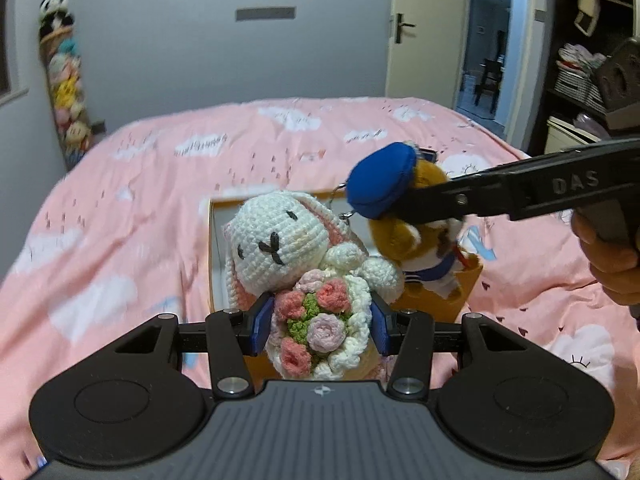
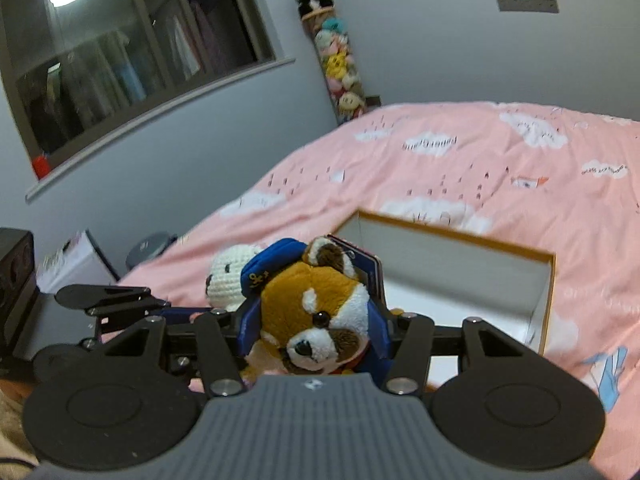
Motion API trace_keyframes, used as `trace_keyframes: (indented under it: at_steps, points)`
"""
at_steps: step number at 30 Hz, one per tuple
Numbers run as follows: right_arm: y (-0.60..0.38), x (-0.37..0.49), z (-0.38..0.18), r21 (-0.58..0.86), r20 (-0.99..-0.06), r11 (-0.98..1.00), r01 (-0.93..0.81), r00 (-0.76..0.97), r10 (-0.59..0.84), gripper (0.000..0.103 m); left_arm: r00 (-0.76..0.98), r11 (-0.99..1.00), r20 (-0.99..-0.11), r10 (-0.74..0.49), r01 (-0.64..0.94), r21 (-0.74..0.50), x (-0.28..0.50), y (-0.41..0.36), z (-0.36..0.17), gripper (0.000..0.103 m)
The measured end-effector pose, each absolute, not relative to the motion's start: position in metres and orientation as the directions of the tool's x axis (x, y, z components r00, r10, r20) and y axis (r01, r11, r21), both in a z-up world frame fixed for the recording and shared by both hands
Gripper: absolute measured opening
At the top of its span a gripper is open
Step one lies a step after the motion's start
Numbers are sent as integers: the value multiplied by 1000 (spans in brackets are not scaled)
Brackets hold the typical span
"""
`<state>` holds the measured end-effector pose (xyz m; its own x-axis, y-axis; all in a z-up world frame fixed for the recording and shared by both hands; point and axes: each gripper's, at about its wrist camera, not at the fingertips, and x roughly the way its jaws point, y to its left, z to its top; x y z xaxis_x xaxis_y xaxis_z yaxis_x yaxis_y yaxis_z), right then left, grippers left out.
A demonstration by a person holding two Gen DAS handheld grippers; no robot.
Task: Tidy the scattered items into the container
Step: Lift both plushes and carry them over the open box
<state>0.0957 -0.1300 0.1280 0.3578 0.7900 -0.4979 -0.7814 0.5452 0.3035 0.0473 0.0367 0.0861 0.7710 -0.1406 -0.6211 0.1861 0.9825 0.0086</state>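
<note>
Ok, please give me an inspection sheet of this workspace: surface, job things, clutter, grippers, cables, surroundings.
Surface: pink bedspread with cloud print.
Job's things: crochet rabbit with bouquet; brown plush with blue cap; open cardboard box, white inside, on the bed.
Clutter: nothing seen on the bedspread.
Grippers: left gripper shut on the rabbit; right gripper shut on the plush; both lifted near the box.
Cables: nothing seen.
Surroundings: grey wall, window, open door, hanging toy column, shelves.
</note>
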Motion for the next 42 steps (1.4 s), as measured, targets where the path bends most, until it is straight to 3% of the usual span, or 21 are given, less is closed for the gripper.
trace_keyframes:
  at_steps: [5,11,19,29,42]
  points:
    - [-121,120,142,356,-443,563,-746,395,805,57,789,966,-603,-120,232,111,77,39,111,56]
    - [-112,152,146,438,-419,588,-681,424,803,57,767,960,-632,-112,247,130,119,43,119,56]
    - [-90,192,105,504,-523,657,-561,408,749,57,658,955,-748,-82,266,129,172,48,84,56]
    - [-82,229,44,600,-634,722,-345,345,692,57,547,952,-833,-78,290,101,209,52,37,56]
    - [-86,238,-7,675,-691,724,-141,222,688,58,325,885,-946,18,434,166,228,31,-3,56]
